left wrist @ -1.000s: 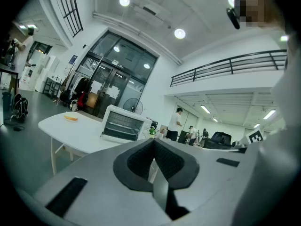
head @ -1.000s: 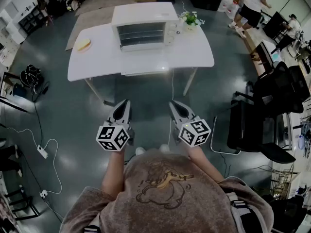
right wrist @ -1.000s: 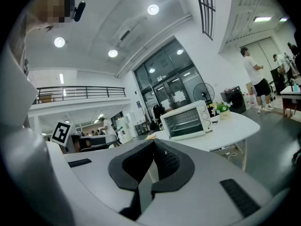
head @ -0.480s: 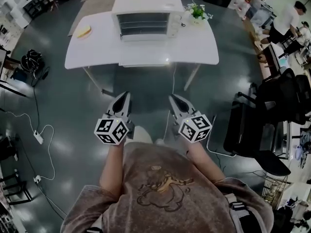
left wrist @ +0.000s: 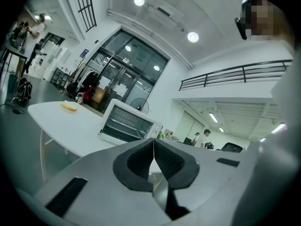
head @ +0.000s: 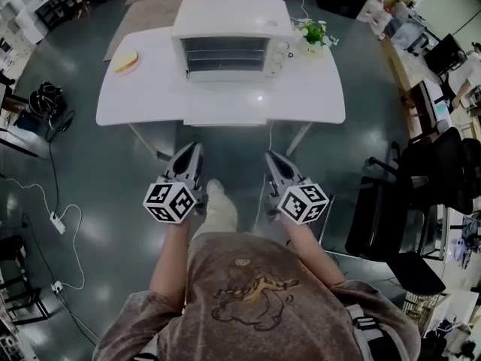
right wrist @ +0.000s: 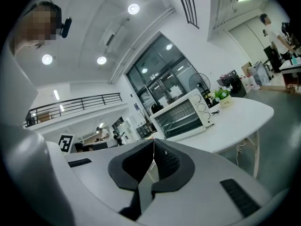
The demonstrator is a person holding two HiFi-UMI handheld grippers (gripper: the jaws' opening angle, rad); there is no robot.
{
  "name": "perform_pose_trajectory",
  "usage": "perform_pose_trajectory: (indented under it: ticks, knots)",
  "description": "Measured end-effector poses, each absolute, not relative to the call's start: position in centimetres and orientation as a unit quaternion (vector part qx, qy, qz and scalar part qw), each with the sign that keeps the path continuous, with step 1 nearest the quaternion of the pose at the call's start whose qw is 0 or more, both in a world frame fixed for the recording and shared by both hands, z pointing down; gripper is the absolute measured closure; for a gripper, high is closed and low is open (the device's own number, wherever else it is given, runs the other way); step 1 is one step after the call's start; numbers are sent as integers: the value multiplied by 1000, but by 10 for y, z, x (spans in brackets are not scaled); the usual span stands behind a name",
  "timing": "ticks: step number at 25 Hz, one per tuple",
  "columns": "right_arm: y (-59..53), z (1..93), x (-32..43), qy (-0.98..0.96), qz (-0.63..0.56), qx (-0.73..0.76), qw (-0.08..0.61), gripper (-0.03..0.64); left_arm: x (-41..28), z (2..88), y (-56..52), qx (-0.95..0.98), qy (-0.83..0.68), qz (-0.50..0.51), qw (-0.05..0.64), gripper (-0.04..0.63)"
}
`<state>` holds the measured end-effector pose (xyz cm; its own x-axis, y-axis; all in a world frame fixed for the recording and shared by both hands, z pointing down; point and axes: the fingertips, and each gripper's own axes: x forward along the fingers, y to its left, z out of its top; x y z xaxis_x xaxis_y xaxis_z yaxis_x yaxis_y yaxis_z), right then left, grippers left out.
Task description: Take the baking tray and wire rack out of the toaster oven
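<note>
Closest to the person, above the dark glossy floor (head: 113,171), the grey left tool (head: 192,153) and the grey right tool (head: 273,159) are held side by side, each with a black-and-white marker cube at its rear, both aimed toward twelve o'clock. The left gripper view shows the left tool (left wrist: 153,149) with its black pads pressed together and nothing between them. The right gripper view shows the right tool (right wrist: 153,150) pressed together in the same way and empty too. Between the two tools, the person's pale trouser leg (head: 219,210) steps forward.

Further out at twelve o'clock stands the white curved surface (head: 301,92), well apart from both tool tips. At its back edge sits the white boxy toaster oven (head: 229,21), its glass door facing the tools. Horizontal bars behind the glass (head: 225,55) mark the shelves inside, where the baking tray and wire rack lie. Which bar is the tray and which the rack cannot be told from here. Neither tool touches the oven.

At the oven's three o'clock is a small green potted plant (head: 314,33). At its nine o'clock, near the edge of the surface, lies a yellowish bread-like piece (head: 126,62). Black office chairs (head: 391,209) stand on the floor at three o'clock of the right tool.
</note>
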<state>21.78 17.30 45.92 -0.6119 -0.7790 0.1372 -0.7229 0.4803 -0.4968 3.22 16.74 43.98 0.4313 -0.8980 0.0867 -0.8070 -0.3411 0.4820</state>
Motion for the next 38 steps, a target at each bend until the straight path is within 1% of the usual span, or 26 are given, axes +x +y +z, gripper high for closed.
perform_pose_trajectory:
  ticks: [3, 11, 15, 31, 32, 33, 34, 35, 37, 38]
  knots:
    - [133, 460, 209, 853, -270, -443, 60, 615, 28, 444, 128, 815, -511, -107, 250, 591]
    - [33, 451, 172, 829, -293, -464, 113, 615, -2, 440, 27, 826, -483, -110, 268, 591]
    - [1, 454, 164, 820, -299, -474, 119, 617, -11, 444, -8, 828, -470, -117, 284, 591]
    - [-69, 478, 171, 803, -351, -466, 121, 612, 7, 461, -73, 813, -460, -129, 332, 588]
    - [-72, 479, 171, 803, -356, -462, 124, 601, 6, 462, -76, 811, -461, -132, 335, 584]
    - [-75, 480, 171, 802, -362, -458, 128, 573, 6, 463, -79, 808, -461, -137, 341, 555]
    - [-78, 481, 170, 800, -369, -454, 133, 538, 5, 465, -81, 805, -460, -142, 347, 502]
    - [-81, 481, 169, 799, -375, -449, 138, 507, 4, 466, -84, 801, -459, -150, 355, 468]
    - [-86, 483, 167, 797, -387, -440, 147, 432, 2, 467, -89, 790, -456, -176, 371, 437]
    - [-89, 484, 166, 795, -393, -435, 155, 396, 1, 467, -92, 784, -451, -194, 381, 412]
